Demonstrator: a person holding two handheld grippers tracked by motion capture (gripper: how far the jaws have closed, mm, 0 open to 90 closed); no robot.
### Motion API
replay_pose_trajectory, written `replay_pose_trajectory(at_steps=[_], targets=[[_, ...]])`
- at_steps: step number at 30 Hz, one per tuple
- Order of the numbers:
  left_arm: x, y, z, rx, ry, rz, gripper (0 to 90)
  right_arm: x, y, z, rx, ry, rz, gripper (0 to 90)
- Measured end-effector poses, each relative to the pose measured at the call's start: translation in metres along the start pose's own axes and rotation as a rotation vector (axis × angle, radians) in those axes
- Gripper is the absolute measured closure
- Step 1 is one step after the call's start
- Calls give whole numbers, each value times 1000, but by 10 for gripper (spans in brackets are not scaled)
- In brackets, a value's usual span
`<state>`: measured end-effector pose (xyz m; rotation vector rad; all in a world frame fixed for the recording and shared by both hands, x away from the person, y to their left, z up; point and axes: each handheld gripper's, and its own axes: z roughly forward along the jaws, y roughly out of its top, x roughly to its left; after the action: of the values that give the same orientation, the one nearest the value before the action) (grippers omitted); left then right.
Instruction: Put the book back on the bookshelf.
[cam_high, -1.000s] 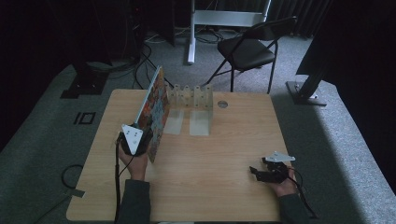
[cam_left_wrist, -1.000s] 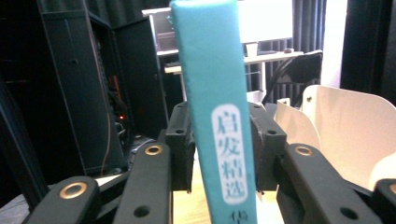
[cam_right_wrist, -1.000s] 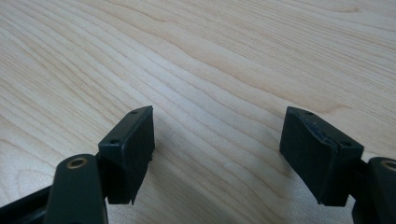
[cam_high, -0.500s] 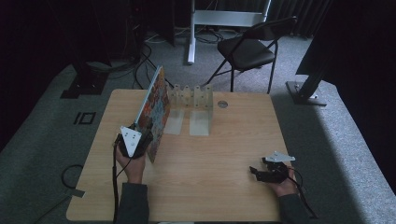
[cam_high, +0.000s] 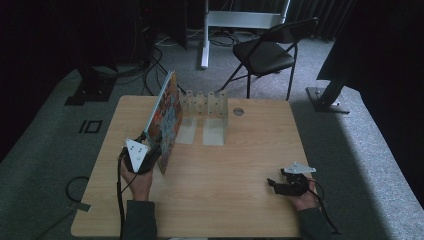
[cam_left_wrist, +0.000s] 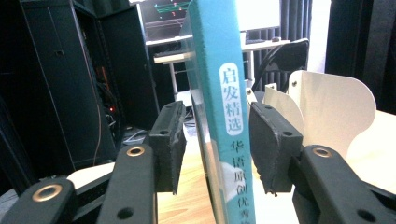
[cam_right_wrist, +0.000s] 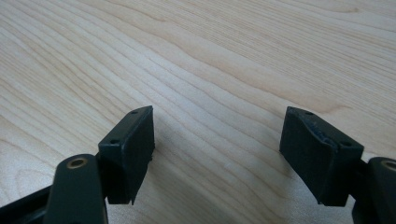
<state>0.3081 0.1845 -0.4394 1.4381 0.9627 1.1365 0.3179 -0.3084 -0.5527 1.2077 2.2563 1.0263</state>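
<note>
A thin book (cam_high: 167, 117) with a colourful cover stands upright on its edge at the left of the table. Its teal spine (cam_left_wrist: 224, 116) with printed characters runs between the jaws of my left gripper (cam_high: 152, 151). Those jaws have just been opening. The pads (cam_left_wrist: 170, 140) stand a little off the spine on both sides, so my left gripper (cam_left_wrist: 219, 144) is open around the book. Near the front right my right gripper (cam_high: 273, 184) rests low over bare wood. In its own view the right gripper (cam_right_wrist: 217, 140) is open with nothing between the jaws.
A pale divider rack (cam_high: 205, 107) stands behind the book at the table's back middle, and its white plates (cam_left_wrist: 327, 107) rise just past the spine. A small round disc (cam_high: 238, 111) lies beside it. A black folding chair (cam_high: 265, 52) stands beyond the table (cam_high: 225, 170).
</note>
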Motion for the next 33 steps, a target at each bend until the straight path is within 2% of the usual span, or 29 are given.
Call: replay_pose_trajectory(at_steps=[7, 17, 23, 29, 31, 33], targets=[[-1, -3, -3, 25, -20, 29, 563, 0, 0, 0, 0, 0, -1, 261], [0, -4, -10, 41, -44, 37, 558, 0, 0, 0, 0, 1, 0, 261], [4, -5, -17, 55, -65, 10, 553, 0, 0, 0, 0, 0, 0, 261], [5, -6, -26, 72, -91, 10, 551, 0, 0, 0, 0, 0, -1, 261], [5, -7, -29, 65, -73, 15, 552, 0, 0, 0, 0, 0, 0, 261], [6, -8, -32, 64, -78, 3, 553, 0, 0, 0, 0, 0, 0, 261]])
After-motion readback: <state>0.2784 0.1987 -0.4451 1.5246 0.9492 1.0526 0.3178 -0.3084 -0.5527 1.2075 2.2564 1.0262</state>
